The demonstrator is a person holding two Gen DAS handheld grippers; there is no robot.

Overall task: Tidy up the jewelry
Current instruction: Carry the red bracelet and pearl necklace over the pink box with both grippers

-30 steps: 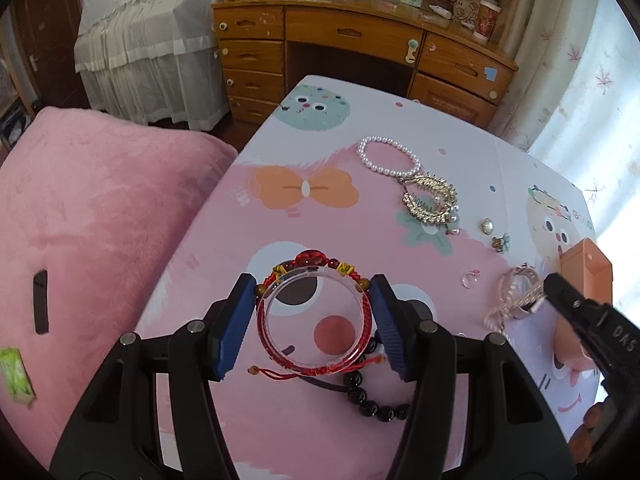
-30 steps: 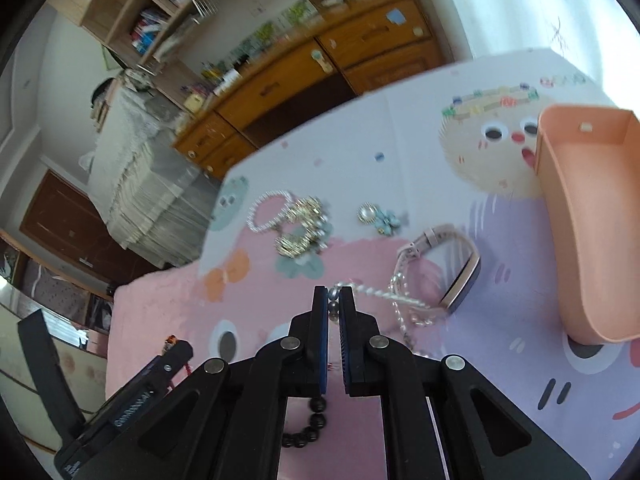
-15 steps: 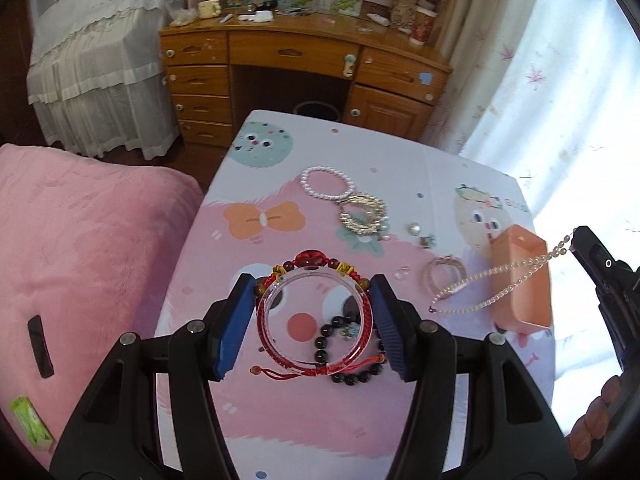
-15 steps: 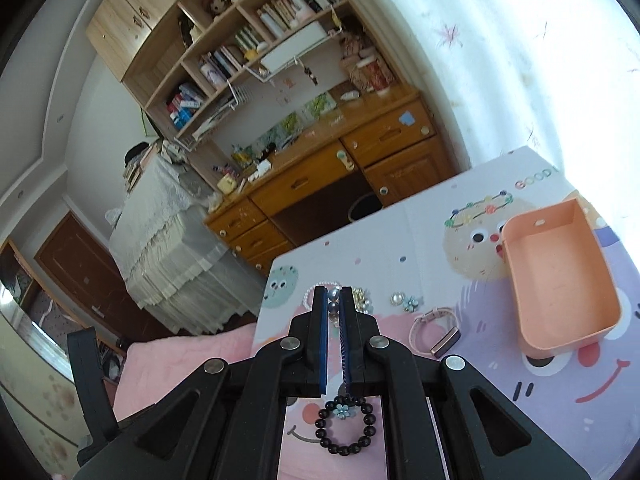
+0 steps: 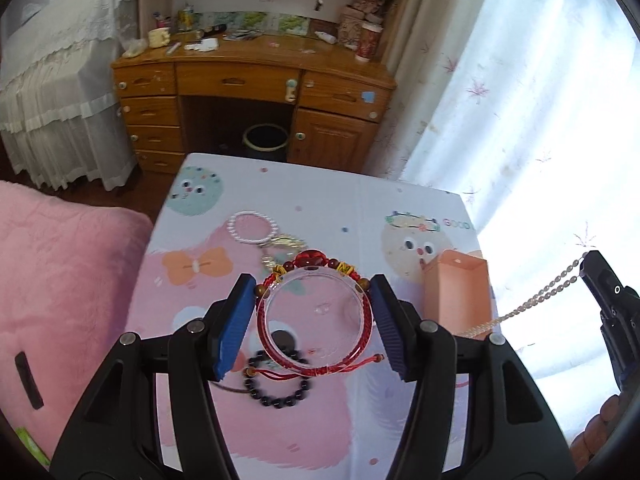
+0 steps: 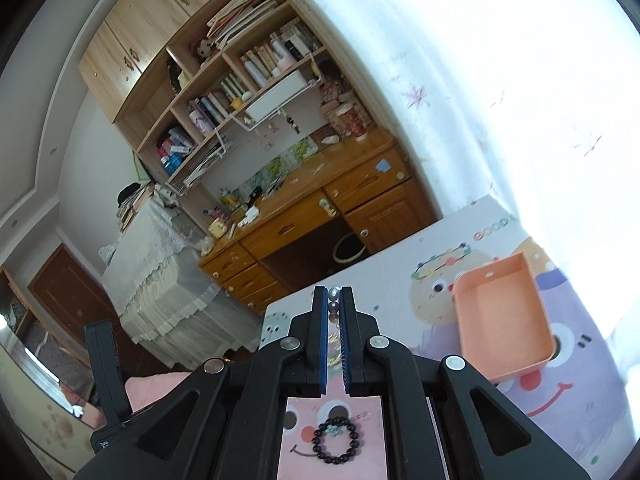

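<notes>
The left tongs (image 5: 312, 316) are held above the surface (image 5: 340, 208), and a clear bangle (image 5: 316, 316) wound with a red beaded cord bracelet (image 5: 310, 260) is clamped between the two blue pads (image 5: 236, 324), which press on its left and right sides. Below the bangle, nearer the handles, a black bead bracelet (image 5: 278, 384) is seen lying on the surface. Beyond the left tongs' tips, a white pearl bracelet (image 5: 252, 228) and a gold bracelet (image 5: 286, 244) lie touching each other. Just right of the right pad, an orange tray (image 5: 456, 292) is seen on the surface.

The right tongs (image 6: 334, 320) are pressed nearly together, and a pearl chain (image 6: 334, 300) is pinched between their pads near the tips. In the left wrist view the right tongs (image 5: 590, 264) appear at the far right edge, raised off the surface, and the chain (image 5: 536, 300) hangs from them in a double strand slanting down toward the left tongs' right arm, close beside the tray. In the right wrist view the tray (image 6: 504, 316) lies to the right of the tongs, and the black bracelet (image 6: 336, 446) is seen between the handles.
</notes>
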